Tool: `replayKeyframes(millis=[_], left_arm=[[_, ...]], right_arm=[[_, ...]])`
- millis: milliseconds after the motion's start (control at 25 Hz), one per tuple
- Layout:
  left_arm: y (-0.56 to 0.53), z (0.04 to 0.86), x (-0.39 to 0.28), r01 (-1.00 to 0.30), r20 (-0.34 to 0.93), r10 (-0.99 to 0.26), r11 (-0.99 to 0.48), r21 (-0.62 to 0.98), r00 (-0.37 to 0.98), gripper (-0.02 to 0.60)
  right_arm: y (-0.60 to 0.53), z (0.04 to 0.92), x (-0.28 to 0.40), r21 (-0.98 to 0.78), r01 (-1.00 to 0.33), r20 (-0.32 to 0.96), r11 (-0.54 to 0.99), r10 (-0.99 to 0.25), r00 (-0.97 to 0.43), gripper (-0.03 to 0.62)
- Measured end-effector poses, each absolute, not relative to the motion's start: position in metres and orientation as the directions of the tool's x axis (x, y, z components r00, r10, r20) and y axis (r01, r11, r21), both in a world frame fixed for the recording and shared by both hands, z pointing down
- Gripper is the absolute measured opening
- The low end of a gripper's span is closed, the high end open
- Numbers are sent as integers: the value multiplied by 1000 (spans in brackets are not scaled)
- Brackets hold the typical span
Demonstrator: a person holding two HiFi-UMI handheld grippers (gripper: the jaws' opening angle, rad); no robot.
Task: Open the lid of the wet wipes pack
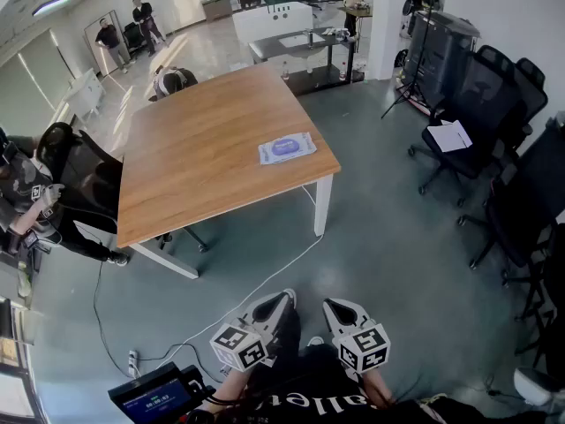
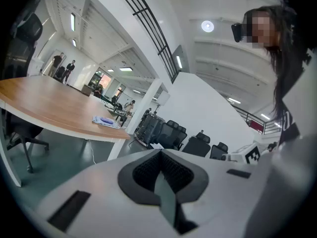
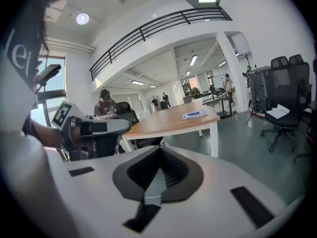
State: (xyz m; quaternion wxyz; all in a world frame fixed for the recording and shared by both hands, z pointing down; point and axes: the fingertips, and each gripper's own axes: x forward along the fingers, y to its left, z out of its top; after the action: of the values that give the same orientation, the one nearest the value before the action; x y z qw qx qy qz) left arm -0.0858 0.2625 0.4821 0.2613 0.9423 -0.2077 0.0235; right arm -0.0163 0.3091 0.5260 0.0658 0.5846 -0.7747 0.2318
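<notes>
The wet wipes pack (image 1: 287, 148) is a flat white pouch with a blue lid. It lies near the right front corner of the wooden table (image 1: 203, 148), far from both grippers. The pack also shows small in the left gripper view (image 2: 106, 120) and the right gripper view (image 3: 194, 114). My left gripper (image 1: 282, 299) and right gripper (image 1: 334, 306) hang side by side low in the head view, over the floor and well short of the table. Each has its jaws pressed together with nothing between them, the left gripper (image 2: 160, 152) and the right gripper (image 3: 159, 150) alike.
Black office chairs (image 1: 481, 87) stand to the right of the table. A seated person (image 1: 35, 197) is at its left end. A white cable (image 1: 265, 281) runs over the floor to a power strip (image 1: 132, 358). Other people stand far back.
</notes>
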Motion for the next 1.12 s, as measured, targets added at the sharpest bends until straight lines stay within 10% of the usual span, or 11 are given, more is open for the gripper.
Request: replayKeyframes(millis=[1120], left_arm=[[-59,477,-63,-343,134,-318,-815,467,938,2]], right_arm=[[8,507,19,-355,-929,313,107,-922,-226,9]])
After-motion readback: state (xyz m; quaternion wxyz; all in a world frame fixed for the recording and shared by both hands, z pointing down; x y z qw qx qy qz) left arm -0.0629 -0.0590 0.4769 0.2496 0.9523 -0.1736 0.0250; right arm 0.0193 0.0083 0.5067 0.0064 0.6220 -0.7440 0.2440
